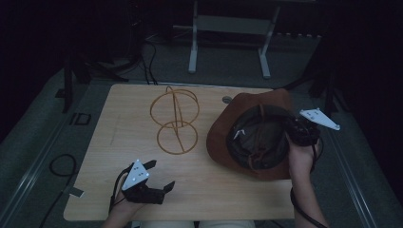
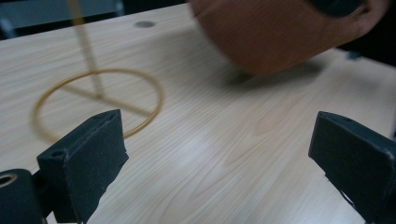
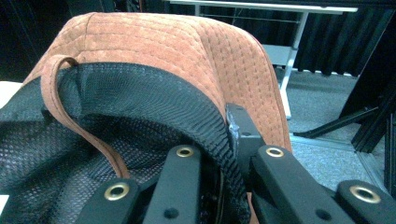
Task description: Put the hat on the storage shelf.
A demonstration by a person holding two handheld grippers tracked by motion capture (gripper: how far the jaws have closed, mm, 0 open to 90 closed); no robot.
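A brown suede hat point(image 1: 223, 128) with black mesh lining is lifted at the right of the wooden table point(image 1: 214, 190), its opening facing up. My right gripper point(image 1: 295, 130) is shut on its rim at the right side. In the right gripper view the jaws point(image 3: 229, 140) pinch the mesh-lined rim of the hat point(image 3: 187, 46), and a brown strap point(image 3: 60, 107) hangs inside. A gold wire stand point(image 1: 175, 121) rises upright from its ring base at mid table. My left gripper point(image 1: 161, 175) hovers open near the front edge, left of the hat; between its jaws point(image 2: 219, 126) is nothing.
A small round grommet point(image 1: 227, 99) sits in the table's far edge behind the hat. White metal frame legs point(image 1: 228, 28) stand on the floor beyond the table. Cables point(image 1: 62, 164) lie on the floor at the left. The stand's rod point(image 2: 86, 46) is ahead-left of my left gripper.
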